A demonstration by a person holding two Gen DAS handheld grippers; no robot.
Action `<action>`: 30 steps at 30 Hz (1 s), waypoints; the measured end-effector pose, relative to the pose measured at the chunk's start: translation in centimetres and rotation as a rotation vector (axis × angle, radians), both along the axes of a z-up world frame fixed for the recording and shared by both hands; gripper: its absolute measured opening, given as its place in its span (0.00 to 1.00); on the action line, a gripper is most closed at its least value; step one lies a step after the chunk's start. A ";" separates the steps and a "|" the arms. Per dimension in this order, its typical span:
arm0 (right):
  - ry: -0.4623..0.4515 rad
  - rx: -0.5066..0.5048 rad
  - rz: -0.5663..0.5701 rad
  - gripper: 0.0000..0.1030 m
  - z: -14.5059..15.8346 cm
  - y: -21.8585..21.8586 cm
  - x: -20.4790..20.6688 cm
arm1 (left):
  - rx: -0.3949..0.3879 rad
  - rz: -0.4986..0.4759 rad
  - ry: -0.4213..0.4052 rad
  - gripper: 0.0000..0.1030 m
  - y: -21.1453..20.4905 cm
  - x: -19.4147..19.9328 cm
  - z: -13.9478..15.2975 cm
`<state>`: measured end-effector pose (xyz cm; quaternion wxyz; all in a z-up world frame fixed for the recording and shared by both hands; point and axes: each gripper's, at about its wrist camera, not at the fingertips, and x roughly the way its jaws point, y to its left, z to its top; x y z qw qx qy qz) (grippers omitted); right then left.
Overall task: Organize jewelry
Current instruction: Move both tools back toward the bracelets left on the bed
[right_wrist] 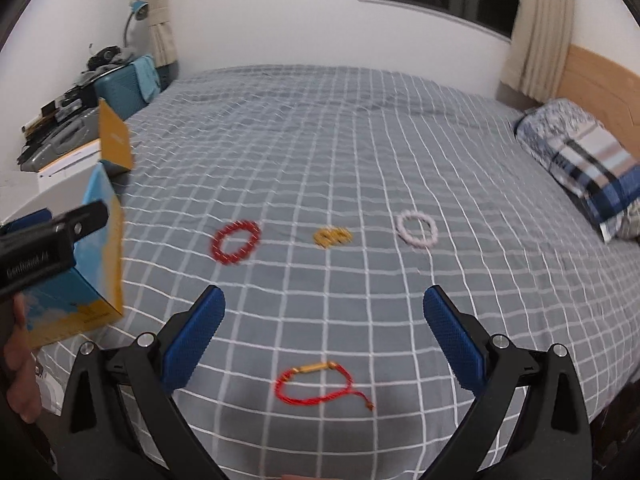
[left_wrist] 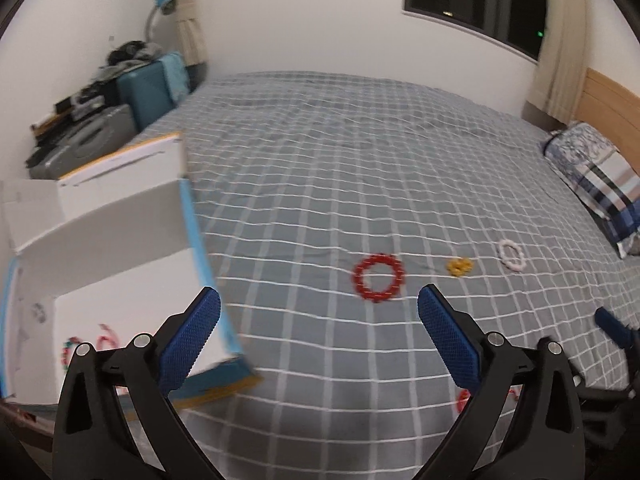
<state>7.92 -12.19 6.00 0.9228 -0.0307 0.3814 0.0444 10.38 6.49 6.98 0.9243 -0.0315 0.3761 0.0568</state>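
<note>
Both hand-held grippers stand wide open and hold nothing: the left hand-held gripper (left_wrist: 319, 334) beside an open white cardboard box with blue and yellow sides (left_wrist: 120, 280), the right hand-held gripper (right_wrist: 324, 336) above a red cord bracelet with a gold tube clasp (right_wrist: 318, 386). Farther along the grey checked bedspread (right_wrist: 360, 140) lie, well apart in a row, a red beaded bracelet (right_wrist: 236, 241), a small yellow beaded piece (right_wrist: 332, 237) and a pale pink beaded bracelet (right_wrist: 417, 227). Inside the box some blurred jewelry (left_wrist: 106, 336) shows.

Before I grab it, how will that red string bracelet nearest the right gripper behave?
The red string bracelet looks like thin cord, so it will probably go limp and dangle. Its small gold tube may swing the loop downward. Lying flat on the soft bedspread, it probably needs pinching into the fabric.
</note>
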 end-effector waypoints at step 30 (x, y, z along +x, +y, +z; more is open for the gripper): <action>0.214 0.001 0.045 0.93 -12.7 -1.1 2.3 | 0.064 -0.074 0.182 0.94 -3.9 14.5 -14.0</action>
